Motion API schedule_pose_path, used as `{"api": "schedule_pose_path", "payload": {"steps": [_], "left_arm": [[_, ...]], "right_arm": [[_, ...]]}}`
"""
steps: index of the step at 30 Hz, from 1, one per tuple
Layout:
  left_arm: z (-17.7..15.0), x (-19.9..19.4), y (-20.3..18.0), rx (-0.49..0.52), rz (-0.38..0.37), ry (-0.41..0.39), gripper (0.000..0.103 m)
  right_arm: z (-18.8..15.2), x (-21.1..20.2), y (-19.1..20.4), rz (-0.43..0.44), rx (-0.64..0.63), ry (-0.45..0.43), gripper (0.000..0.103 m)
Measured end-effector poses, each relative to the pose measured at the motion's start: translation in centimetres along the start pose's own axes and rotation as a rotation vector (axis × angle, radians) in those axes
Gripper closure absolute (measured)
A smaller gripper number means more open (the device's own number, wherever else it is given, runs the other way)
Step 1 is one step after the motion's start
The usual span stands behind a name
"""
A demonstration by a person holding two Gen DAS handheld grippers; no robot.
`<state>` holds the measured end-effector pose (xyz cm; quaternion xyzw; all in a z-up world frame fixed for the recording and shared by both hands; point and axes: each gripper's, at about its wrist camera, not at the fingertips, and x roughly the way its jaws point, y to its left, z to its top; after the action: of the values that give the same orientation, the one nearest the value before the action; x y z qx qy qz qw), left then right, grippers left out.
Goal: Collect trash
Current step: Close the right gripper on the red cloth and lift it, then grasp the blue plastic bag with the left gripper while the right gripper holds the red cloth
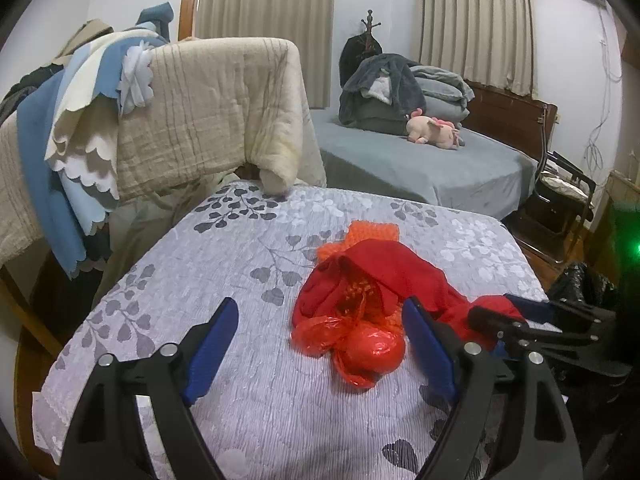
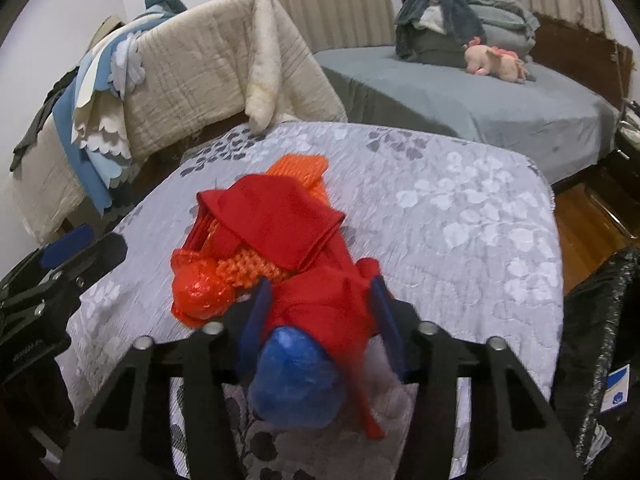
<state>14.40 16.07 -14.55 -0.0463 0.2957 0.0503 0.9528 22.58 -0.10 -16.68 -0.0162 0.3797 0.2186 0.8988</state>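
Right gripper (image 2: 320, 312) clamps red cloth (image 2: 320, 300) by blue wad (image 2: 296, 376); left gripper (image 1: 320, 344) gapes around red plastic bag (image 1: 360, 344), nothing bagged yet.

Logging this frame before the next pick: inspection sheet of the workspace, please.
Surface: leaf-print grey cover, flat.
Job's things: red bag ball, blue bag ball, black trash bag at the right edge.
Clutter: red cloth heaped over orange knit.
Grippers: left gripper open, red ball between its fingers, untouched; right gripper around a fold of red cloth above the blue ball; contact unclear.
Cables: wires on the far wall.
Surroundings: quilt draped behind, grey bed with pink plush, curtains.
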Motion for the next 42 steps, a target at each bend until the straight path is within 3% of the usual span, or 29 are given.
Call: {"api": "schedule_pose_path", "payload": {"steps": [2, 5, 15, 17, 19, 22, 30, 42], "left_arm": [[0.0, 0.2, 0.0, 0.000, -0.002, 0.002, 0.021], [0.1, 0.2, 0.0, -0.001, -0.007, 0.002, 0.021], [0.6, -0.4, -0.6, 0.001, -0.017, -0.009, 0.021], [0.6, -0.4, -0.6, 0.001, -0.016, -0.010, 0.021], [0.6, -0.5, -0.7, 0.001, -0.017, -0.008, 0.021], [0.7, -0.6, -0.8, 0.004, -0.019, -0.010, 0.021], [1.1, -1.3, -1.2, 0.004, -0.029, -0.026, 0.021], [1.2, -2.0, -4.2, 0.028, -0.085, -0.030, 0.021]], "right_arm": [[0.0, 0.1, 0.1, 0.022, -0.002, 0.010, 0.072], [0.1, -0.2, 0.3, 0.035, -0.009, 0.002, 0.077], [0.8, -0.7, 0.2, 0.045, -0.010, 0.008, 0.071], [0.9, -0.9, 0.3, 0.054, -0.017, 0.004, 0.079], [1.0, -1.2, 0.4, 0.057, -0.022, -0.001, 0.080], [1.3, -1.9, 0.5, 0.070, -0.031, -0.020, 0.094], [2.1, -4.2, 0.4, 0.070, -0.027, -0.089, 0.095], [1.4, -8.0, -3.3, -0.016, 0.046, -0.148, 0.095]]}}
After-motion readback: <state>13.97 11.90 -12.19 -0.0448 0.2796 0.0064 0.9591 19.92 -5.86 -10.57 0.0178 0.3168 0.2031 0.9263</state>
